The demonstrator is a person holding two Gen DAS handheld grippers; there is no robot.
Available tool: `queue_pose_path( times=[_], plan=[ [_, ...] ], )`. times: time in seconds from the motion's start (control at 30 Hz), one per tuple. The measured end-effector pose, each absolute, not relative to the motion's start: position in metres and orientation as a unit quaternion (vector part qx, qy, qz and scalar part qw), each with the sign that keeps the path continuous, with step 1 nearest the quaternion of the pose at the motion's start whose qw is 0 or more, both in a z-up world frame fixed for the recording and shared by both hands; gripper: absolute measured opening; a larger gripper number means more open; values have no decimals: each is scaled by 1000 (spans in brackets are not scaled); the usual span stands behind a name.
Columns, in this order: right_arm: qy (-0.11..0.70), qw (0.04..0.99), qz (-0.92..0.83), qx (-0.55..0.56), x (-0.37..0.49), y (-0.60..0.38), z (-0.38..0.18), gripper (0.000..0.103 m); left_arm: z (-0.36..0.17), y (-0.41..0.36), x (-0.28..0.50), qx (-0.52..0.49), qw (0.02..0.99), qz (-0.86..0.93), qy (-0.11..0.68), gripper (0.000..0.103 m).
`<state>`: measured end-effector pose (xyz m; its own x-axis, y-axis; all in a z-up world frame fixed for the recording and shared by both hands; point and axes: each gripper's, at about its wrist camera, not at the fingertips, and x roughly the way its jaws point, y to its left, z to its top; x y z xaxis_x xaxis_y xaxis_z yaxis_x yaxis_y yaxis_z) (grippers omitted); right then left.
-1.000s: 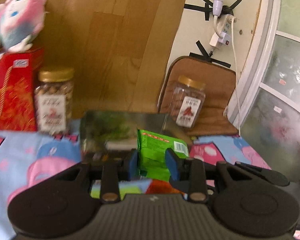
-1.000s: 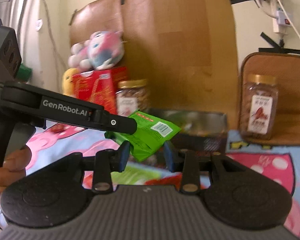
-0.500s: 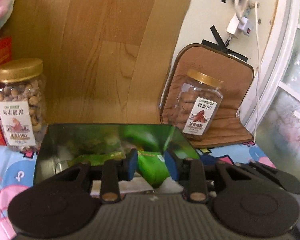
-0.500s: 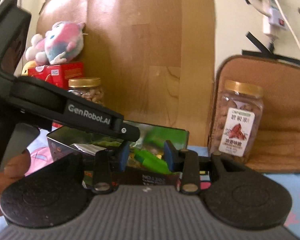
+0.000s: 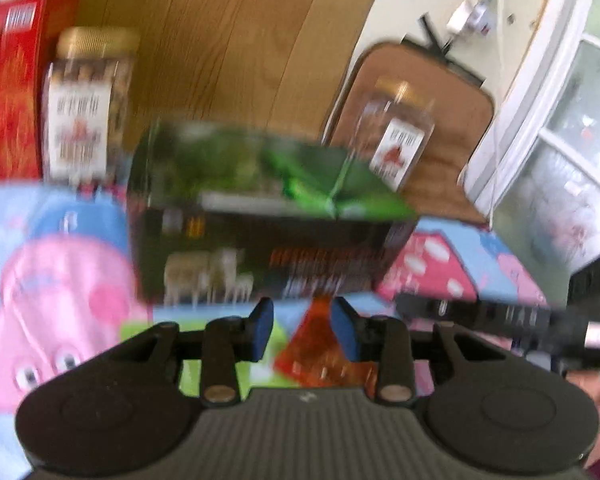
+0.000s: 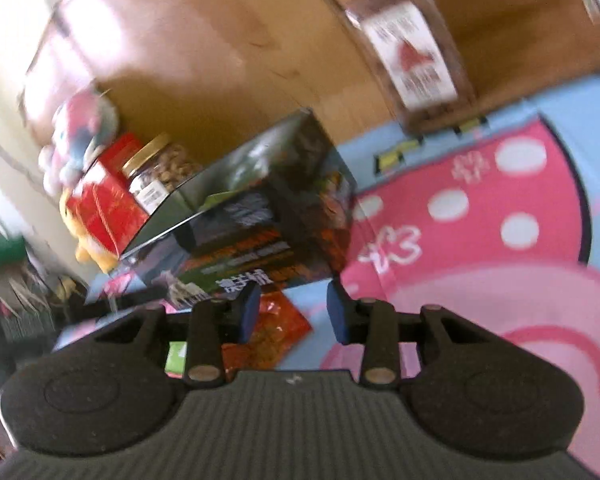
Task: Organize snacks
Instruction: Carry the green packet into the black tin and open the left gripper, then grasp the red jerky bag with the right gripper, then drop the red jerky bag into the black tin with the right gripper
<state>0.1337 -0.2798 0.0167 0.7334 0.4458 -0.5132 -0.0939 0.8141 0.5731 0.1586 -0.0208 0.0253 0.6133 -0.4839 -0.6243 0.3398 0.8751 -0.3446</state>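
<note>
Both the left gripper (image 5: 302,328) and right gripper (image 6: 293,312) hang spread and empty. A crinkly orange foil snack packet (image 5: 324,354) (light, slippery; pinch an edge) lies before the dark open tin box (image 5: 260,256).

A plush toy (image 6: 80,128) sits on a red box (image 6: 104,204). A brown cushion (image 5: 440,120) leans against the wall, beside a wood panel (image 5: 228,40). A cartoon-print cloth (image 6: 480,220) covers the table.

A snack box (image 5: 260,252) is sitting mid-tabletop (image 5: 60,240), one nut jar (image 5: 86,108) standing behind-left, another jar (image 5: 400,136) behind-right, and a flat snack packet (image 5: 320,348) lying just before the box.
</note>
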Motion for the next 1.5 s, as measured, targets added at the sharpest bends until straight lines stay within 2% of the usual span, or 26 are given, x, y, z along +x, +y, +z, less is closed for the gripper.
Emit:
queue_pose_path(
  times=[0.17,0.37,0.63,0.67,0.7,0.73,0.77,0.8,0.83,1.07,1.23,1.3,1.37,1.43,1.47,1.5],
  plan=[
    [352,879,151,283,139,-282,10,34,10,-25,157,-74,890,-217,394,24],
    [374,869,162,280,140,-280,14,33,9,-34,154,-35,896,-203,394,24],
    [394,823,192,363,140,-280,1,33,8,-37,152,-29,899,-200,388,24],
    [392,826,194,356,140,-274,2,30,8,-38,153,-27,899,-200,388,23],
    [395,827,196,350,140,-268,2,18,9,-38,152,-26,900,-199,388,22],
    [397,827,196,348,139,-263,0,18,10,-38,152,-27,899,-200,389,24],
    [391,830,194,348,137,-262,1,17,10,-37,152,-32,896,-207,392,32],
    [389,832,193,347,134,-262,1,16,12,-35,151,-41,892,-218,394,45],
    [386,831,190,353,131,-265,1,15,13,-34,148,-50,890,-226,393,49],
    [344,806,174,449,85,-304,-4,9,31,-32,129,-100,881,-270,376,50],
    [312,767,200,524,70,-321,-3,8,37,-37,127,-134,860,-308,385,63],
    [306,757,213,536,71,-322,2,8,37,-39,124,-140,856,-313,387,72],
    [298,754,227,539,73,-318,13,8,36,-37,121,-151,851,-322,387,76],
    [288,755,243,536,75,-315,26,8,37,-34,120,-170,843,-335,386,75],
    [284,757,250,533,76,-314,31,8,38,-32,121,-178,839,-340,385,69],
    [280,759,255,530,79,-312,36,8,40,-31,121,-184,838,-345,381,57]
  ],
)
